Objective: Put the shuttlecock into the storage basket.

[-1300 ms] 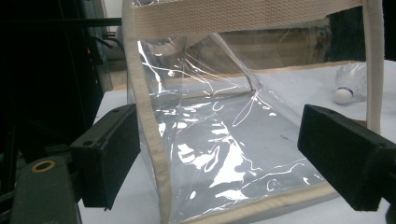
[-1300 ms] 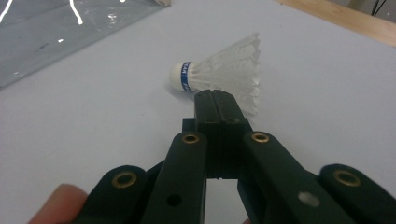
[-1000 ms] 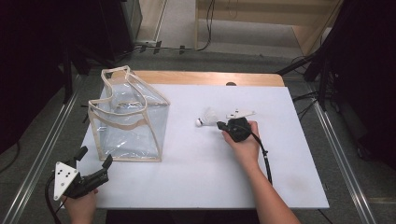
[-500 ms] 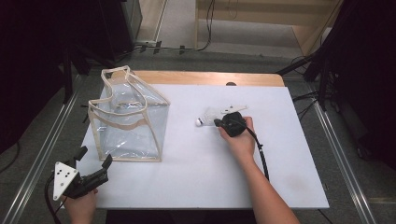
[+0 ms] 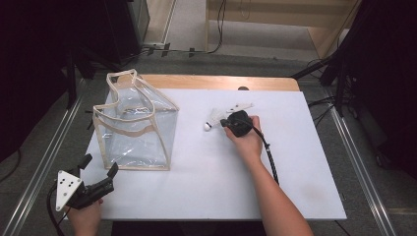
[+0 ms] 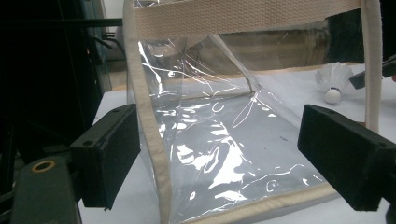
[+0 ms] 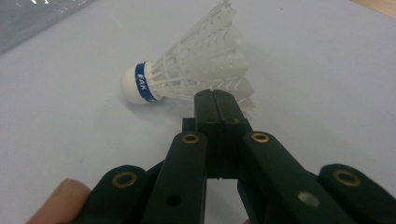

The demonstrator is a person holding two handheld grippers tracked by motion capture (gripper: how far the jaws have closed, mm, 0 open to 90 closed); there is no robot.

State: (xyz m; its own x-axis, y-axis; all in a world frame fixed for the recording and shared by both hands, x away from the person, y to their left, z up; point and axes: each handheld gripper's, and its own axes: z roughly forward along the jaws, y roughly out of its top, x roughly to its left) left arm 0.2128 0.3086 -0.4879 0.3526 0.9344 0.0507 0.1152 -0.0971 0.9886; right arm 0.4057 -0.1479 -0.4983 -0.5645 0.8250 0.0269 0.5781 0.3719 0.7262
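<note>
Tabletop is white, edged with wood, dark room around.

The shuttlecock is white, with a dark blue band round its cork that carries white letters. The bag is clear plastic edged in beige webbing. Both claws are black with brass-coloured rivets. The bench is white, with a light wooden strip along its far edge.
</note>
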